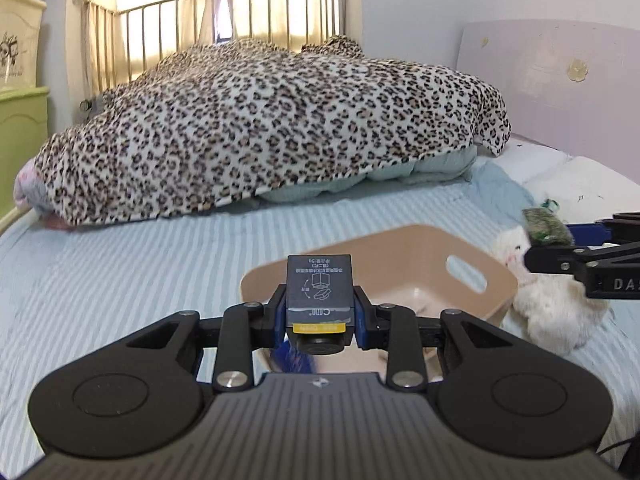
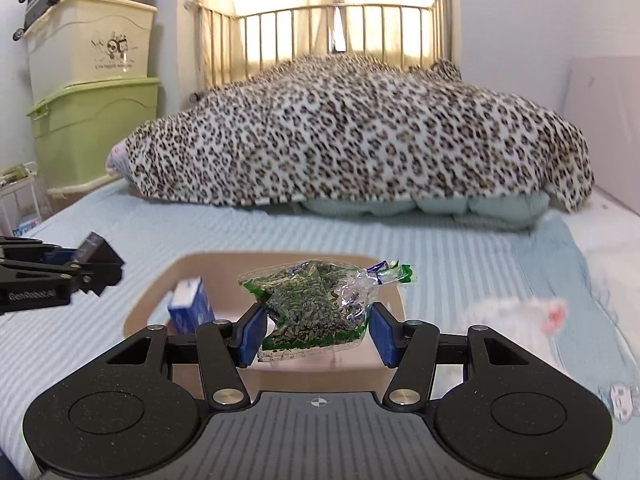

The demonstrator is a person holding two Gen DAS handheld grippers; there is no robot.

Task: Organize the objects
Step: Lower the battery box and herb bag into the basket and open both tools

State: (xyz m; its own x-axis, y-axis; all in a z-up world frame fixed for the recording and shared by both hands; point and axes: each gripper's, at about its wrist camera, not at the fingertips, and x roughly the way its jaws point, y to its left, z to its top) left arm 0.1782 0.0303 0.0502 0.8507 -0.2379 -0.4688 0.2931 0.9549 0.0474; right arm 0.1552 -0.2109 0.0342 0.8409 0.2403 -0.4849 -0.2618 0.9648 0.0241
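A tan plastic bin (image 1: 492,280) sits on the striped bed sheet. My left gripper (image 1: 320,312) is shut on a small black box (image 1: 319,288) and holds it above the bin's near rim. My right gripper (image 2: 316,334) hangs over the bin (image 2: 384,272) with a clear bag of green dried herbs (image 2: 316,304) between its blue pads (image 2: 252,334); the pads stand apart from the bag's sides, so the jaws look open. A blue and white box (image 2: 190,306) stands inside the bin. The right gripper with the bag also shows in the left wrist view (image 1: 548,232).
A leopard-print blanket (image 1: 260,128) covers a heap across the bed behind the bin. A white plush toy (image 1: 556,308) lies right of the bin. Stacked storage boxes (image 2: 92,80) stand left of the bed. A metal bed rail (image 2: 340,36) runs along the back.
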